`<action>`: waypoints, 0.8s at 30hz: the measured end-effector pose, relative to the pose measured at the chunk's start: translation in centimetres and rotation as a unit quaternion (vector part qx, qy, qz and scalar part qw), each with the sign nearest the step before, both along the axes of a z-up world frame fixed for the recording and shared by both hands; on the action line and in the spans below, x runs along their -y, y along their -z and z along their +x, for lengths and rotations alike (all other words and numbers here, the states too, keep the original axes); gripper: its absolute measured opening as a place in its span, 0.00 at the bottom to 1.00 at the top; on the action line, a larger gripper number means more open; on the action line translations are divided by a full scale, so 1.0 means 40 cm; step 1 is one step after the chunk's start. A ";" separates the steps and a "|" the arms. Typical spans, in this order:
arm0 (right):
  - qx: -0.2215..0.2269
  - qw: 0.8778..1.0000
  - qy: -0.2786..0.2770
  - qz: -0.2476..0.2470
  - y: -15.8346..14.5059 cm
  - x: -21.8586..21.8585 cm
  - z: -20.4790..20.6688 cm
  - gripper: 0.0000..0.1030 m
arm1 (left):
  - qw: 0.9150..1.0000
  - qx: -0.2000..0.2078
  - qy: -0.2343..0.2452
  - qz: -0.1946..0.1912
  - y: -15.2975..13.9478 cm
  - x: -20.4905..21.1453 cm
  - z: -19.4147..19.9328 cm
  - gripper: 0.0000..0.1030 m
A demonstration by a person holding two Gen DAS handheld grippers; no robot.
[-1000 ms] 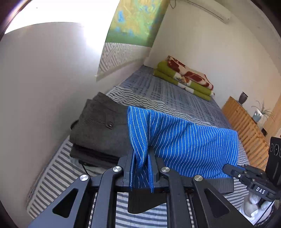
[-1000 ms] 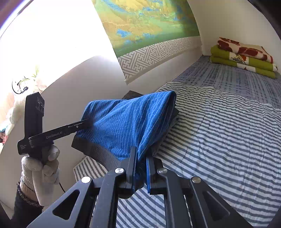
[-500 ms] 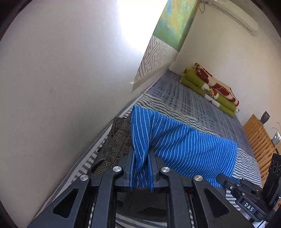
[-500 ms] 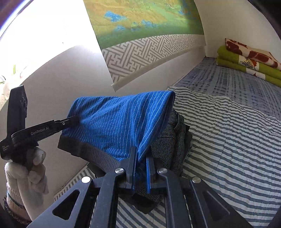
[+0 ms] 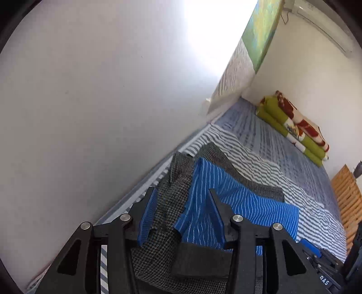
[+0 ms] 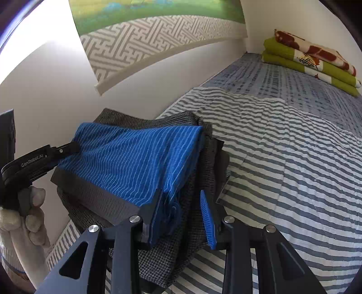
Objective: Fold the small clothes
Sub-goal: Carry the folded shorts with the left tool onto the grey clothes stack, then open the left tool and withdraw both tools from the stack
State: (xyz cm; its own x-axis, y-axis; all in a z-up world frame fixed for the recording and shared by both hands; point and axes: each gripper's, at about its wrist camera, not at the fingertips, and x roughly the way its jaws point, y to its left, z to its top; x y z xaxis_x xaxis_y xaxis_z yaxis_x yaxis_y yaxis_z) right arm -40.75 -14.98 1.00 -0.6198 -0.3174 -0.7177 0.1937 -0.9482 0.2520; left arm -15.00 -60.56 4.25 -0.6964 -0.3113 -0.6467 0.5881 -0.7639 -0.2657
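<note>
Left wrist view is showing the left tongs standing apart, jaws just having been opening, with the blue striped shorts lying loose on the grey folded stack by the wall. Right tongs are likewise parting, the shorts' near edge resting between them on the striped bed.

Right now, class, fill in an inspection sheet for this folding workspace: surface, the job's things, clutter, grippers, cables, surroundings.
Surface: striped bedspread, wrinkled.
Job's things: blue striped shorts lying folded on a stack of grey folded clothes by the wall.
Clutter: folded green blanket at the far end.
Grippers: left gripper and right gripper both open, jaws just been opening; the shorts lie loose between the fingers.
Cables: nothing seen.
Surroundings: white wall, landscape hanging, wooden slats.
</note>
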 end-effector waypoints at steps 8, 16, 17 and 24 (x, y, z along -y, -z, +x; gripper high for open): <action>-0.069 0.996 -0.051 -0.017 -0.044 0.037 0.057 0.29 | 0.996 -0.004 0.092 -0.018 0.003 -0.097 -0.084 0.33; -0.008 0.997 -0.069 0.036 0.069 0.061 0.029 0.25 | 0.998 0.041 0.028 0.037 0.141 -0.001 -0.166 0.00; -0.004 0.997 -0.069 0.036 0.076 0.057 0.028 0.25 | 0.998 0.038 0.031 0.035 0.142 -0.001 -0.166 0.00; 0.005 0.995 -0.084 0.050 0.071 0.024 0.077 0.25 | 0.998 0.053 0.032 0.014 0.114 -0.040 -0.094 0.12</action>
